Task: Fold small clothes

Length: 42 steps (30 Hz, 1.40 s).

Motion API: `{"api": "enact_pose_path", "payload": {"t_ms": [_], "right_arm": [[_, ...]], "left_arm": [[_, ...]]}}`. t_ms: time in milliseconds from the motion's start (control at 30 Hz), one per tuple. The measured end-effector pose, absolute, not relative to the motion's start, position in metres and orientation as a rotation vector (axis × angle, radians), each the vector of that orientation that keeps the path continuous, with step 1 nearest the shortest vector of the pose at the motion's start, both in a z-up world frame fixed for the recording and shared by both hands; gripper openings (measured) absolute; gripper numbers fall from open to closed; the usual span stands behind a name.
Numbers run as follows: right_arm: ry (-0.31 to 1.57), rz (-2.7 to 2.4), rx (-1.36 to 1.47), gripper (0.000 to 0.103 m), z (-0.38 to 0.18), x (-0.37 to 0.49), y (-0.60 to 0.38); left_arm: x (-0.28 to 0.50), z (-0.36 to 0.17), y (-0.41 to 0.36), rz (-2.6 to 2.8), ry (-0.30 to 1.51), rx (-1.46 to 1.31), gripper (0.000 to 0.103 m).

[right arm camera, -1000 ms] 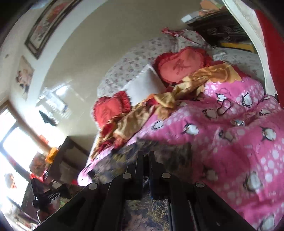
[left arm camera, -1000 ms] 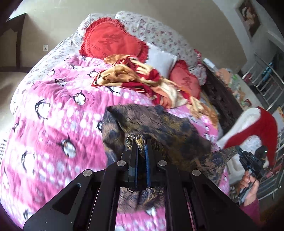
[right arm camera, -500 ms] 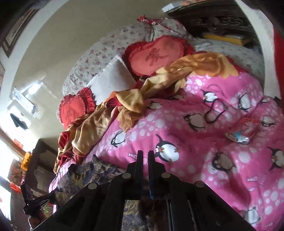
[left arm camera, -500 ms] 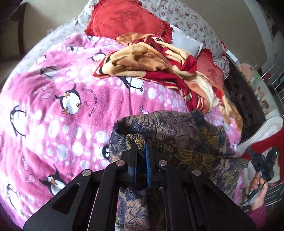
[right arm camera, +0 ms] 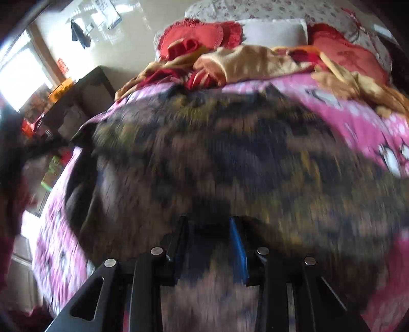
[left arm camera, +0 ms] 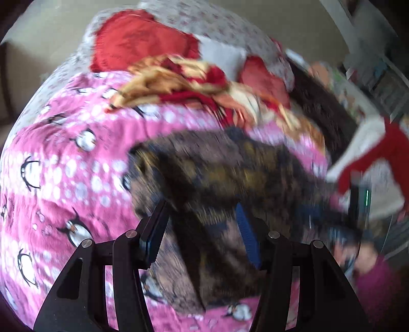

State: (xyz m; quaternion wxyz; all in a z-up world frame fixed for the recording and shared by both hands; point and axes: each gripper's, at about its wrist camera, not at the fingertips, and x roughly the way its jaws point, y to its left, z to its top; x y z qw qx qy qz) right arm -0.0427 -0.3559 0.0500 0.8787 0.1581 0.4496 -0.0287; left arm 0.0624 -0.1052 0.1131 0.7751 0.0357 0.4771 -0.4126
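The dark patterned garment (left arm camera: 230, 173), brown with yellow and navy marks, lies spread on the pink penguin blanket (left arm camera: 58, 163) of the bed, near the bed's edge. Both views are blurred, so the folds of the cloth cannot be read well. In the right wrist view the same garment (right arm camera: 230, 158) fills most of the picture and lies flat over the blanket (right arm camera: 363, 127).

The left claw (left arm camera: 202, 217) is over the near part of the garment. Its jaws have just been opening and now stand well apart; the cloth lies under and between them, but the pads do not press on it. The right claw (right arm camera: 208, 229) is also just above the garment. Its jaws have just been opening too and stand at a narrower gap, with dark cloth seen between them and no grip on it.

Behind the garment, a crumpled heap of red and gold cloth (left arm camera: 194, 84) lies across the blanket. Further back are a red heart-shaped cushion (left arm camera: 143, 40), a white pillow (left arm camera: 222, 58) and a second red cushion (left arm camera: 263, 76) against the flowered bedding (left arm camera: 230, 23). In the left wrist view, at the right edge, a hand (left arm camera: 358, 252) with a magenta sleeve (left arm camera: 375, 278) is seen beside the bed, very blurred.
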Motion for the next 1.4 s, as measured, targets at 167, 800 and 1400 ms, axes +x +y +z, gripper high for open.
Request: {"api": "enact_pose_path", "payload": {"t_ms": [167, 800, 1400], "right_arm": [[0.749, -0.185, 0.334, 0.032, 0.080, 0.003, -0.384], [0.796, -0.242, 0.313, 0.038, 0.072, -0.014, -0.419], [0.852, -0.030, 0.391, 0.047, 0.085, 0.018, -0.322]], "left_arm": [[0.063, 0.084, -0.142, -0.907, 1.102, 0.194, 0.054], [0.178, 0.115, -0.154, -0.747, 1.073, -0.175, 0.053], [0.055, 0.082, -0.035, -0.869, 1.167, -0.034, 0.061]]}}
